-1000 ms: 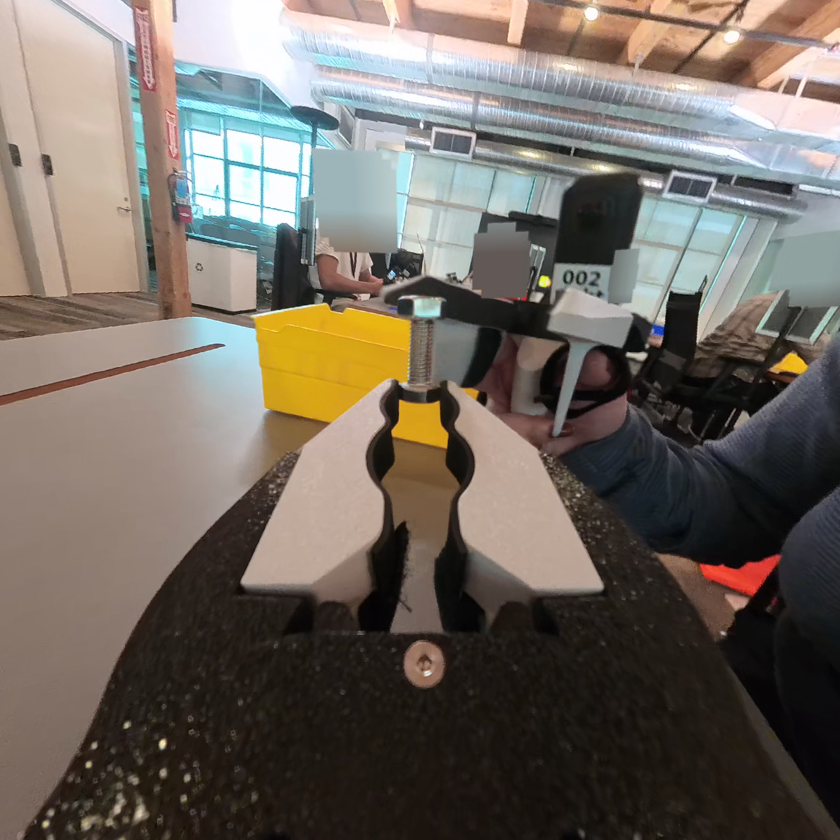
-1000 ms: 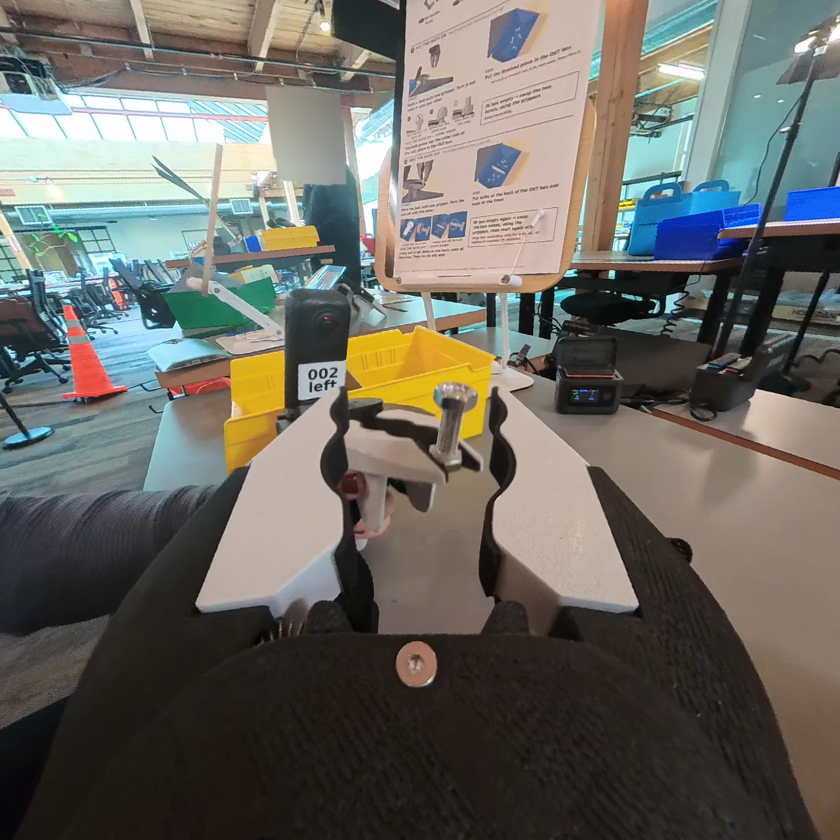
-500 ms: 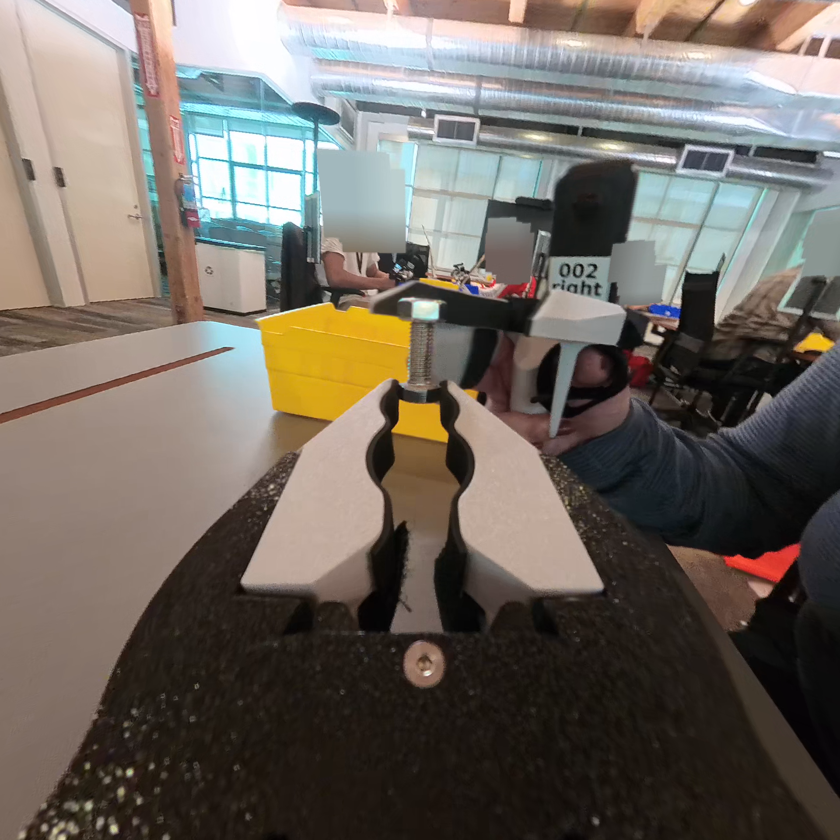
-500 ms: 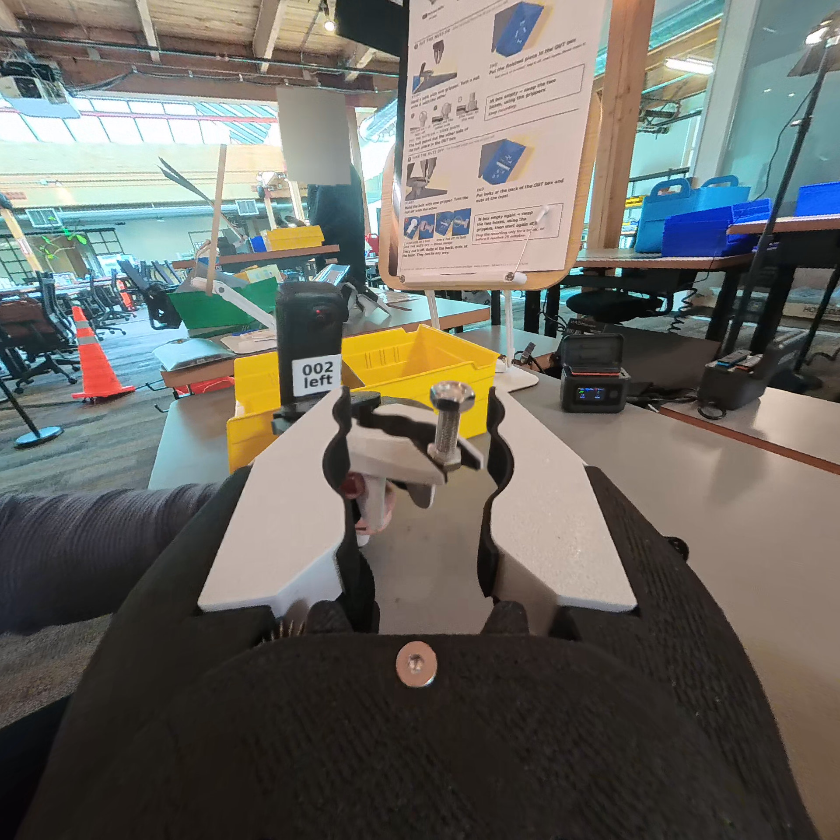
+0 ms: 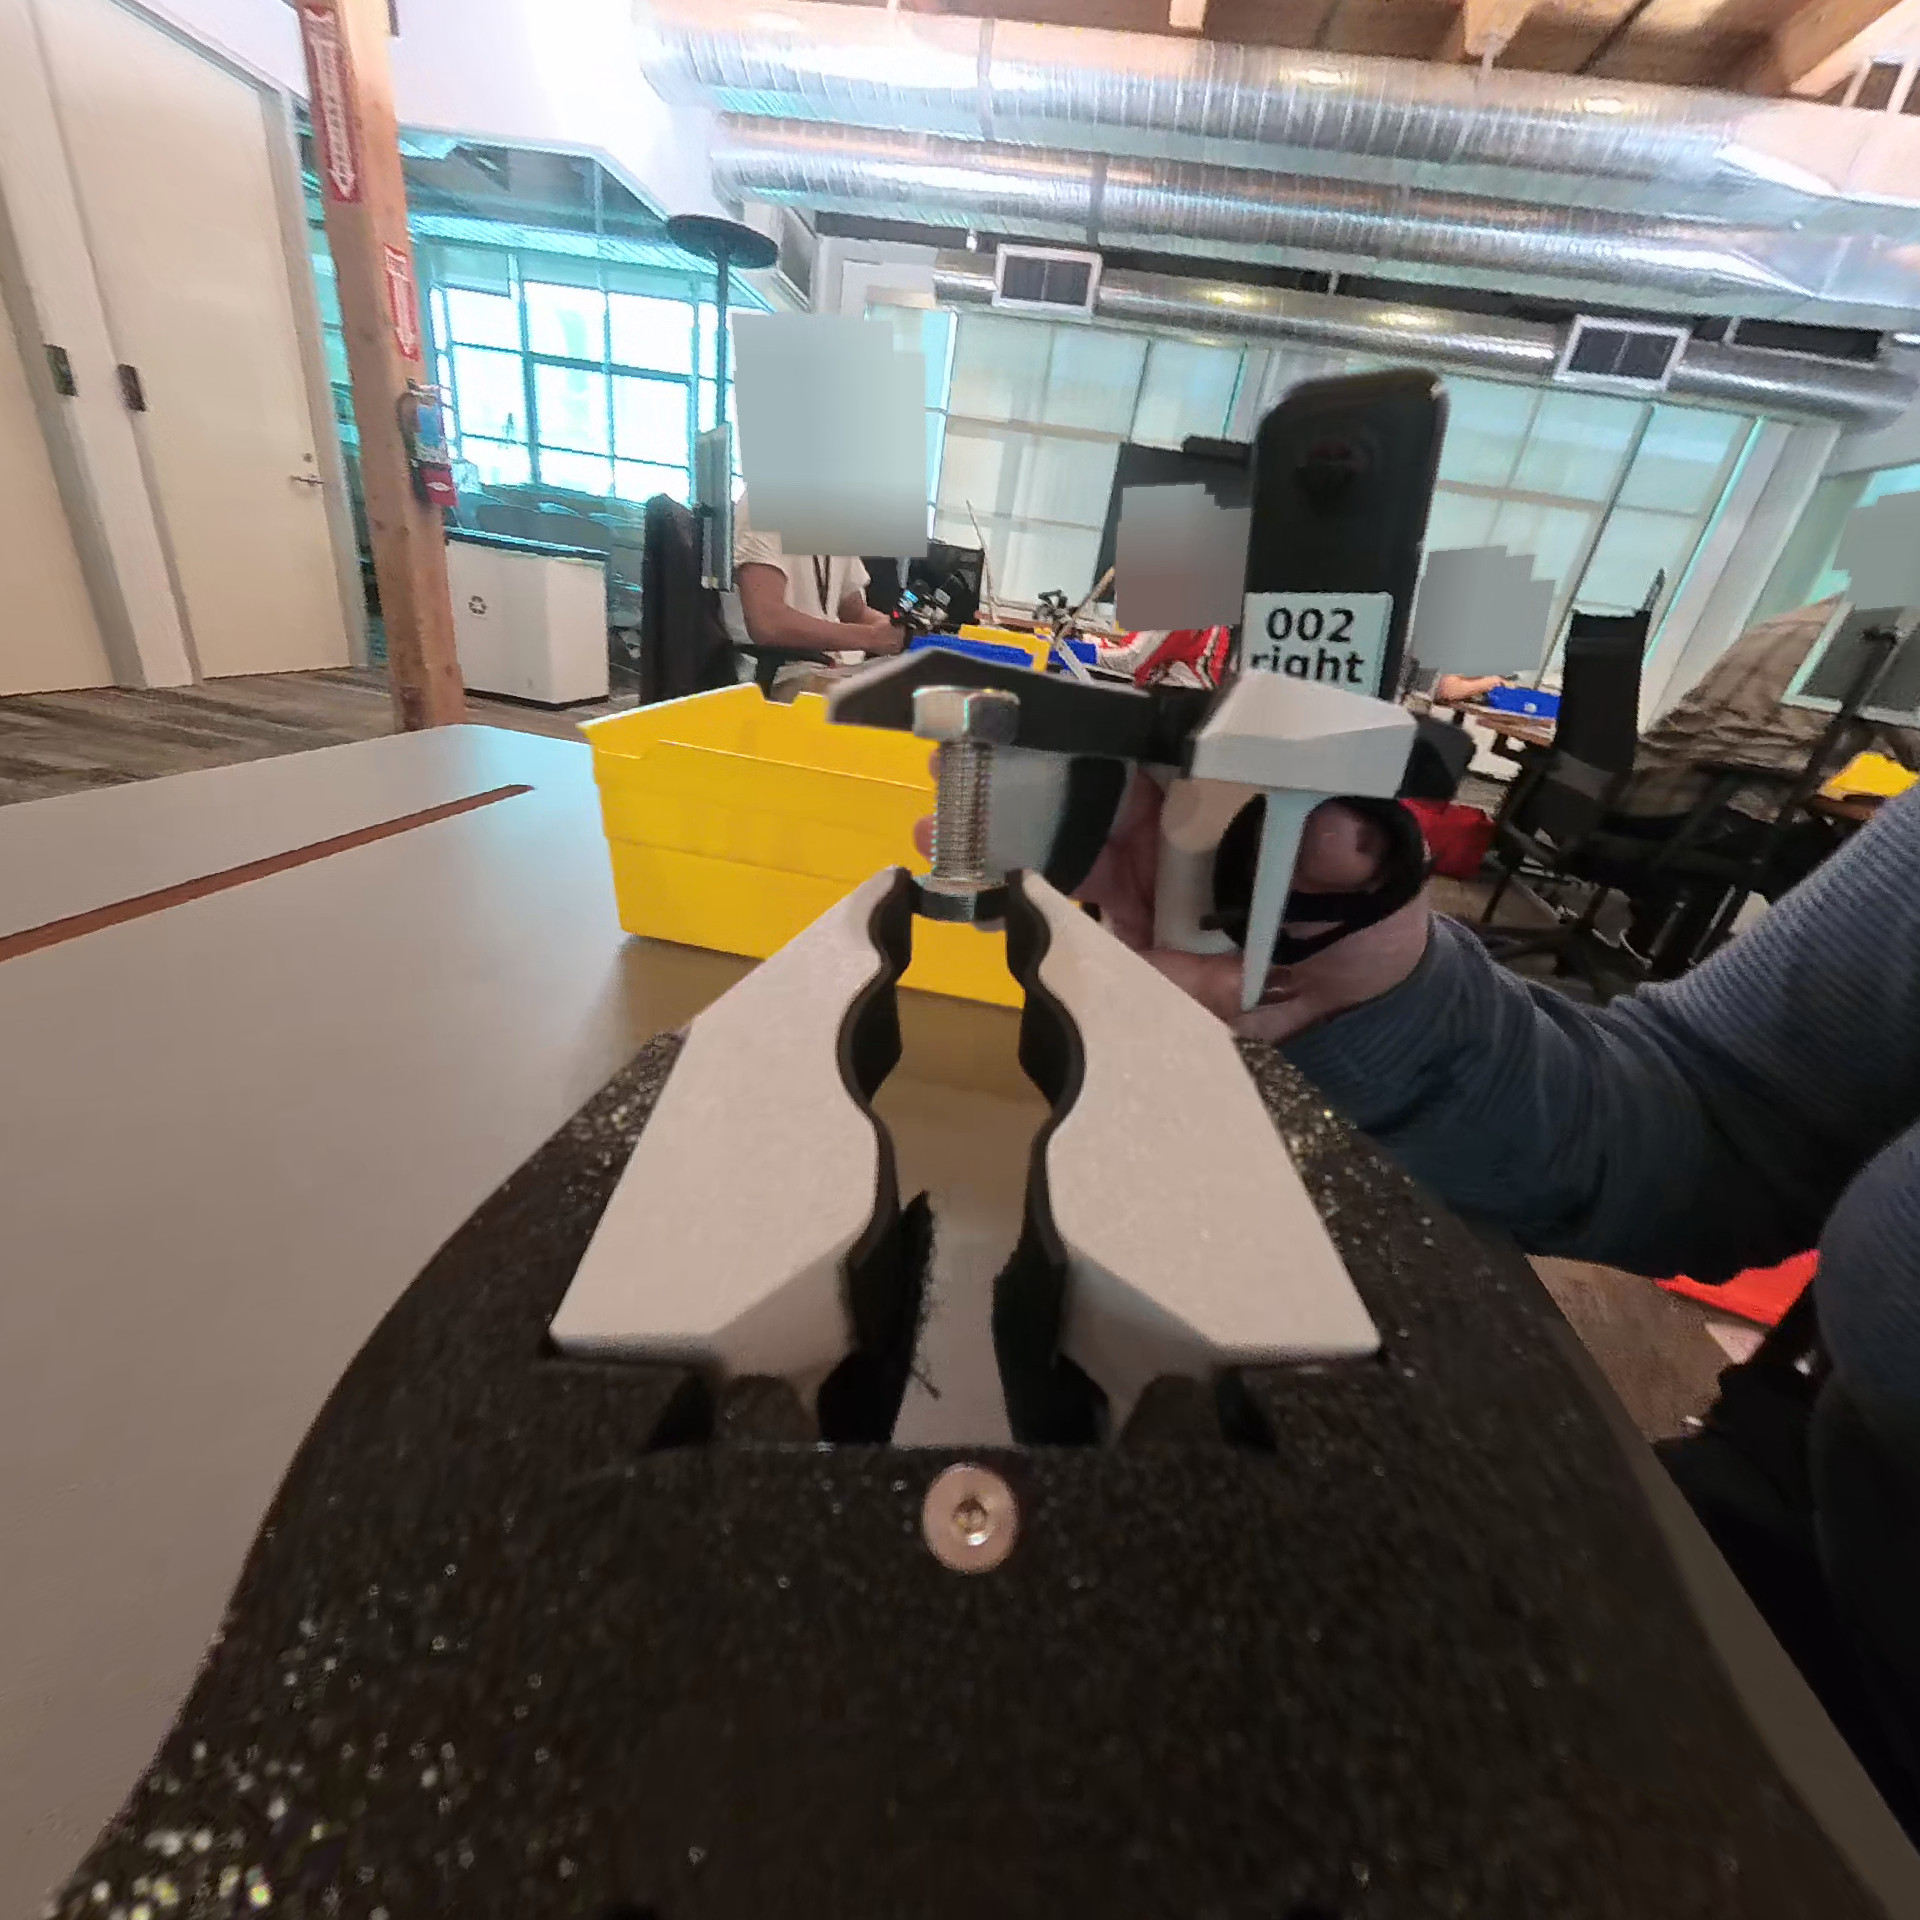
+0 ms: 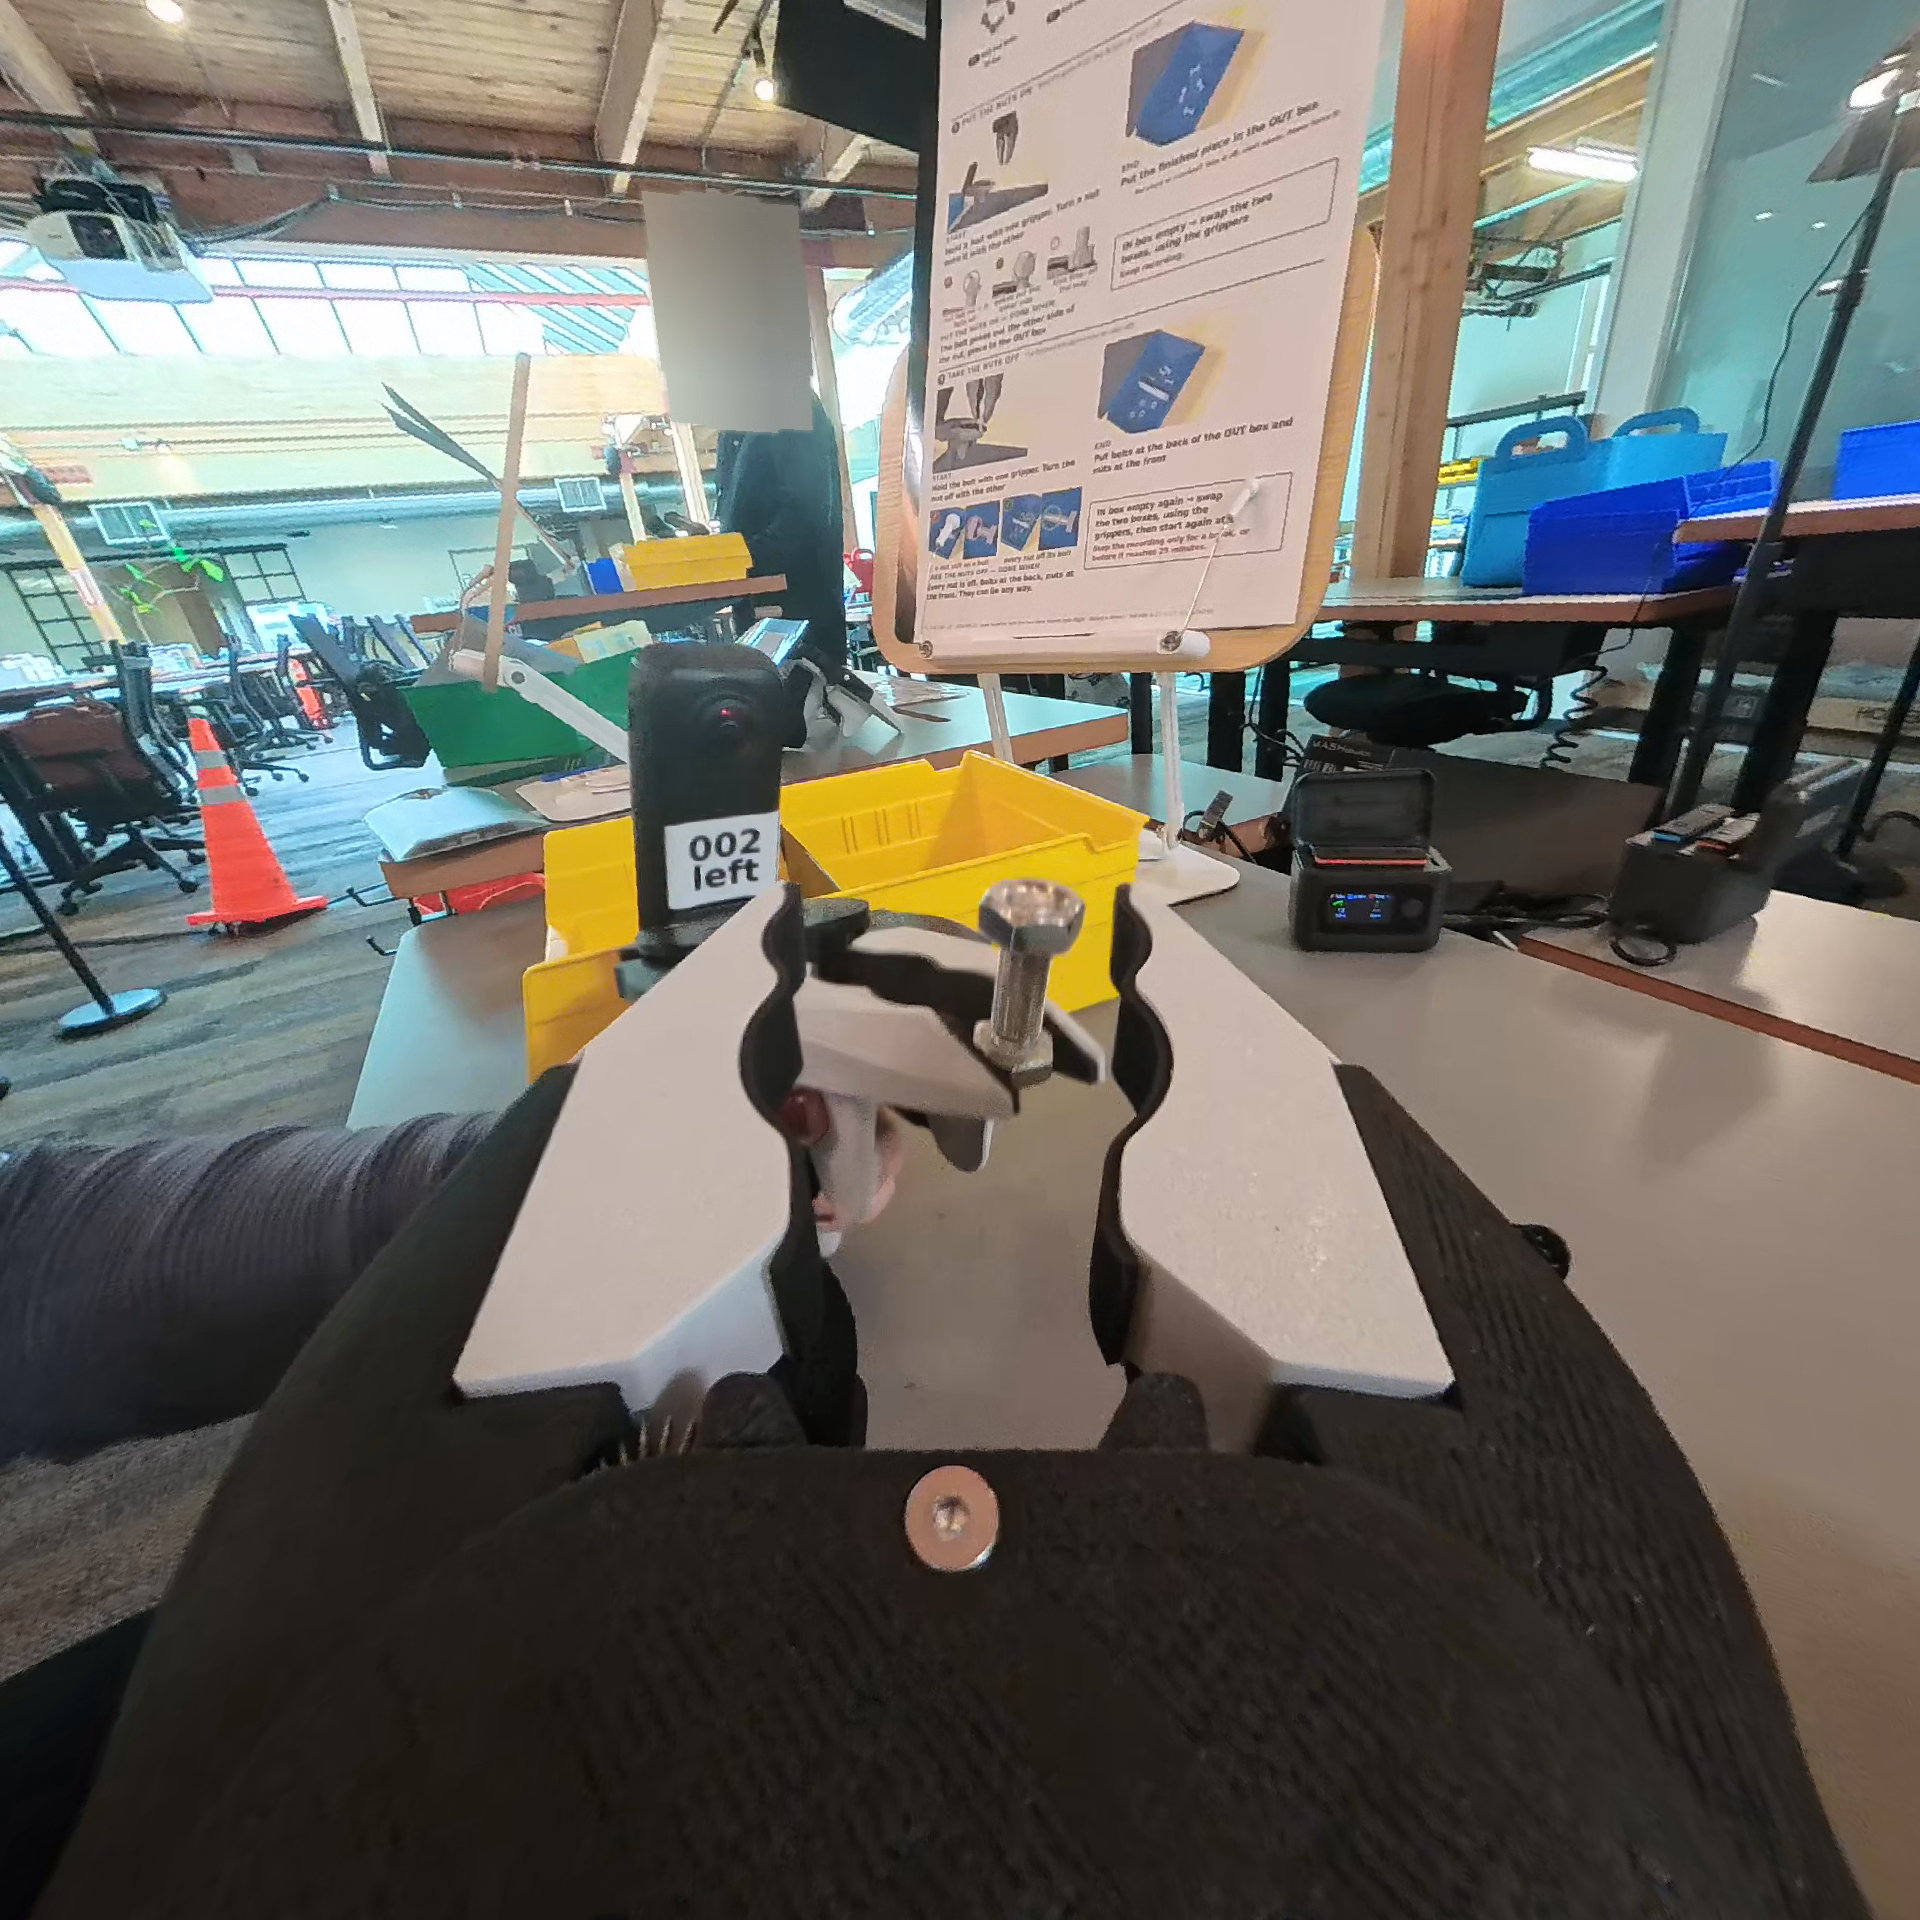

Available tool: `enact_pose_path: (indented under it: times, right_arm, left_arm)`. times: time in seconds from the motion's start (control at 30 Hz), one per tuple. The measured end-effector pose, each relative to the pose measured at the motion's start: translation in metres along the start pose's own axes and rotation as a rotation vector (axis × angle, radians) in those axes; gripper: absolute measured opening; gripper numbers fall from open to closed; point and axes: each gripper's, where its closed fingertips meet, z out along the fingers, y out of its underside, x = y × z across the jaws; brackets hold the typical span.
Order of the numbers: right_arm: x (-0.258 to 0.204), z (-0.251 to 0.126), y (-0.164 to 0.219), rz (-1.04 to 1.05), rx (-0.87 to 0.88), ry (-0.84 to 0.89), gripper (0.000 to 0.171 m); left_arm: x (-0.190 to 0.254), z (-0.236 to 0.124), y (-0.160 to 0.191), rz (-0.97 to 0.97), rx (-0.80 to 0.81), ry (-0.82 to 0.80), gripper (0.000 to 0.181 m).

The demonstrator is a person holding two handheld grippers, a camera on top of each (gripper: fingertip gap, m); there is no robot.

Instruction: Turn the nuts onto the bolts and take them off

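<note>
My left gripper (image 5: 961,902) is shut on a steel nut (image 5: 954,902) at its fingertips. A bolt (image 5: 964,800) stands upright in the nut, hex head up. My right gripper (image 5: 883,698) reaches in from the right at head height. In the right wrist view the right gripper (image 6: 954,914) is open, with the bolt head (image 6: 1032,912) between its fingertips, nearer the right finger and touching neither. There the left gripper (image 6: 1044,1062) holds the nut (image 6: 1023,1060) from the left.
A yellow bin (image 5: 748,821) stands on the grey table (image 5: 312,1039) just behind the bolt, and also shows in the right wrist view (image 6: 935,831). An instruction board on a stand (image 6: 1122,343) and black charger cases (image 6: 1366,883) lie to the right. A sleeved arm (image 5: 1610,1091) holds the right gripper. The grippers are tip to tip, or close to it.
Almost nothing: both views shift slightly. The left gripper stays shut on the nut and the right stays open about the bolt head.
</note>
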Motion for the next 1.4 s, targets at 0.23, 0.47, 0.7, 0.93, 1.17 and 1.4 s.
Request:
enact_pose_path:
  times: [0.23, 0.47, 0.7, 0.93, 1.17, 1.4]
  right_arm:
    - [-0.004, 0.0, 0.002, -0.008, 0.002, -0.012, 0.058]
    - [0.001, 0.001, 0.002, -0.001, 0.012, 0.013, 0.058]
    - [0.0, -0.003, 0.005, -0.004, 0.002, 0.001, 0.055]
    - [0.006, 0.001, 0.006, 0.013, 0.023, 0.037, 0.056]
    - [0.003, -0.002, 0.005, 0.013, 0.027, 0.028, 0.054]
    - [0.01, -0.003, 0.003, -0.01, 0.046, 0.077, 0.053]
  left_arm:
    - [-0.011, -0.005, -0.005, -0.011, 0.036, -0.059, 0.016]
    - [0.001, 0.003, 0.003, 0.011, -0.009, 0.0, 0.016]
    - [-0.014, -0.004, -0.005, -0.038, 0.048, -0.076, 0.016]
    - [0.0, 0.005, 0.005, -0.018, 0.003, -0.009, 0.016]
    - [-0.014, -0.002, 0.0, -0.04, 0.034, -0.07, 0.016]
    - [0.005, 0.006, 0.007, -0.007, -0.016, 0.021, 0.016]
